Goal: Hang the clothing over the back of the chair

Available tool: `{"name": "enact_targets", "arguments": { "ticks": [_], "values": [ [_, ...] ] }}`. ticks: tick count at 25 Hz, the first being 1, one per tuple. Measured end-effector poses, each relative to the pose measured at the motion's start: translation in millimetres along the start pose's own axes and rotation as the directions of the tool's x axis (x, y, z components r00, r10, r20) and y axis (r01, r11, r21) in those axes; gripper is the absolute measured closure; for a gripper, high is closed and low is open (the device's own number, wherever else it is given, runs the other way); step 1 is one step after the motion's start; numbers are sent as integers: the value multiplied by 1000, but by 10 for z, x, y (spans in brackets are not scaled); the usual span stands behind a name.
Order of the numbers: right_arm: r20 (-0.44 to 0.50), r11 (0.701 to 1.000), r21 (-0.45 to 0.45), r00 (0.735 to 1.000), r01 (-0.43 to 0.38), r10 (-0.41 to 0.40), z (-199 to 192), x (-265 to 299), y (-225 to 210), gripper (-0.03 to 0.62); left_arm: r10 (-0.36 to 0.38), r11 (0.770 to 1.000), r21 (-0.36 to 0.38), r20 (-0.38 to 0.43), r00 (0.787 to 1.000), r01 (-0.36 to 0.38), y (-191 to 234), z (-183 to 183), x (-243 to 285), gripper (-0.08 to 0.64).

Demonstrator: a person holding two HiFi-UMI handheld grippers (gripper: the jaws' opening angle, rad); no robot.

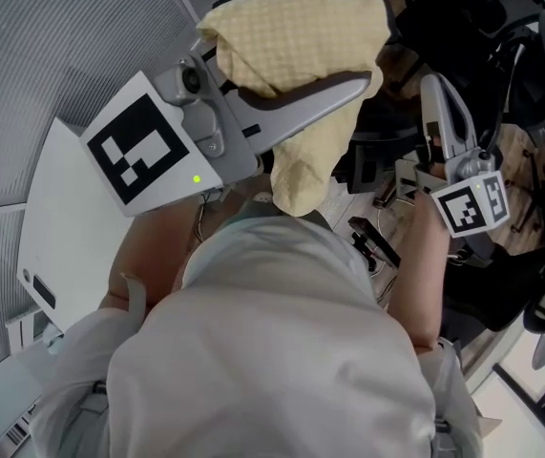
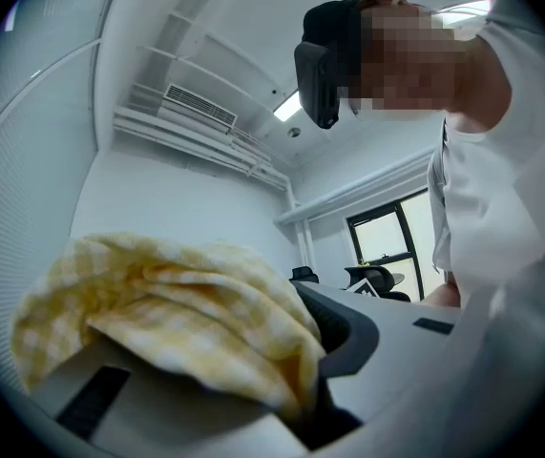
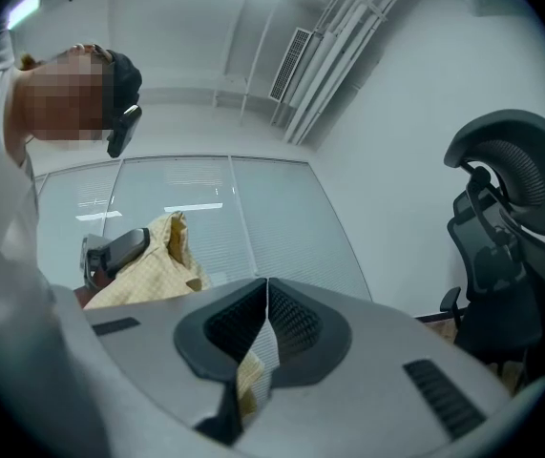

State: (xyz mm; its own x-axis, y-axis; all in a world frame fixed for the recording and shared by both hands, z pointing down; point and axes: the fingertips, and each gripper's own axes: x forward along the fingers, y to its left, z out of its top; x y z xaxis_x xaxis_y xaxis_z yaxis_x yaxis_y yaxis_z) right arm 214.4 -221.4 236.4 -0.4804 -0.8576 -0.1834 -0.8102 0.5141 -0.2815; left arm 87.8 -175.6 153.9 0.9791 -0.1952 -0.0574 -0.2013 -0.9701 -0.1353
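The clothing [image 1: 291, 36] is a yellow checked garment bunched over the jaws of my left gripper [image 1: 363, 70], which is shut on it; a fold hangs down below the jaws. In the left gripper view the clothing [image 2: 177, 303] covers one jaw of that gripper [image 2: 253, 332]. My right gripper [image 1: 431, 86] is held to the right, beside the black mesh chair [image 1: 482, 27]. In its own view the right gripper [image 3: 267, 284] is shut on a thin strip of checked fabric [image 3: 253, 375]. The bunched clothing [image 3: 148, 265] shows at left there and the chair [image 3: 511, 237] at right.
A white desk [image 1: 62, 227] stands at the left against a glass wall with blinds [image 1: 43, 65]. Black chair parts and bases crowd the wooden floor [image 1: 530, 160] at right. My own torso in white [image 1: 272, 351] fills the lower middle of the head view.
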Motion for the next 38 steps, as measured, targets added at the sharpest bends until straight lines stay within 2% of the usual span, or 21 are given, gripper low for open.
{"name": "enact_targets", "arguments": {
  "ticks": [4, 6, 9, 12, 17, 20, 24, 32, 35, 38],
  "values": [
    [6, 1000, -3, 1000, 8, -8, 16, -50, -40, 570, -35, 996, 78, 29, 999, 33, 73, 91, 121, 469],
    [1, 999, 0, 999, 34, -34, 8, -81, -86, 571, -63, 994, 88, 39, 997, 60, 94, 0, 178, 469],
    [0, 1000, 0, 1000, 21, -21, -3, -68, -83, 569, -94, 996, -4, 25, 995, 94, 86, -306, 249, 469],
    [-4, 1000, 0, 1000, 9, -9, -19, -39, -95, 570, -112, 987, -116, -8, 994, 110, 47, -632, 265, 469],
    [-22, 999, 13, 999, 32, -32, -93, 0, -153, 570, -106, 972, -219, -69, 992, 89, 14, -1037, 266, 469],
    [-28, 1000, 15, 999, 27, -26, -124, 42, -138, 570, -119, 952, -292, -72, 990, 93, -35, -1175, 256, 469],
    [-29, 999, 19, 999, 27, -27, -147, 80, -138, 569, -167, 909, -396, -51, 985, 133, -162, -1287, 245, 469],
    [-37, 999, 32, 999, 22, -21, -220, 142, -91, 569, -226, 840, -519, -67, 972, 159, -425, -1539, 185, 468],
    [-46, 999, 39, 999, 13, -11, -254, 162, -82, 570, -238, 828, -537, -77, 968, 161, -487, -1618, 169, 468],
    [-52, 999, 48, 999, 5, -2, -266, 173, -98, 569, -249, 832, -530, -95, 964, 163, -535, -1664, 172, 468]
  ]
}}
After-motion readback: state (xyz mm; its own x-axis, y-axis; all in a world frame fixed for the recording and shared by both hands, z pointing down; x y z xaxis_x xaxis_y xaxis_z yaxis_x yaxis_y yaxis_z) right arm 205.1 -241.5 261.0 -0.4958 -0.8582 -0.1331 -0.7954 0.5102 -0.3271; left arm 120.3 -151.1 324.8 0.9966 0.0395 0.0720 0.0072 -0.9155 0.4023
